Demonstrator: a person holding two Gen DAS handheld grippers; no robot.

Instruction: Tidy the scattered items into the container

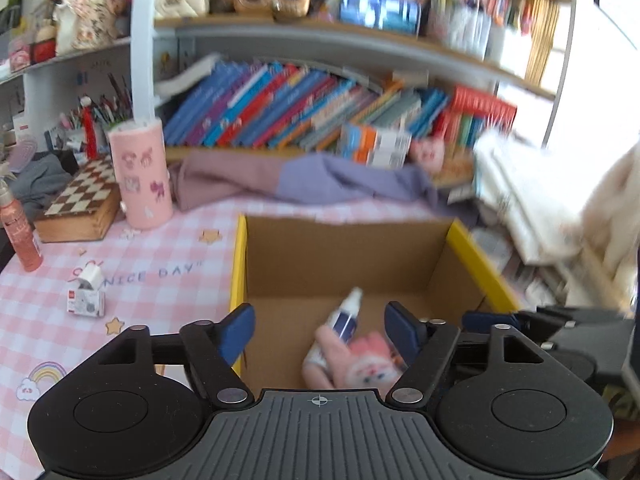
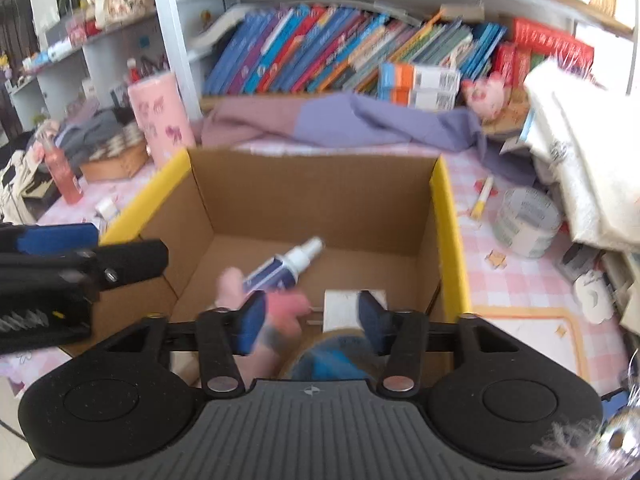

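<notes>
both claws: left claw (image 1: 320,332) and right claw (image 2: 310,320) wide, empty | over box (image 2: 448,216) so spray bottle (image 2: 286,266) lands inside

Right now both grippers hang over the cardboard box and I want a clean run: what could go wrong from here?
1. The left gripper and right gripper hang close together over the cardboard box; pulling out, they might knock each other or its yellow rim.
2. The spray bottle lies tilted on the pink plush, so it may roll.
3. The tape roll and yellow pen sit beside piled cloth, easy to snag.
</notes>
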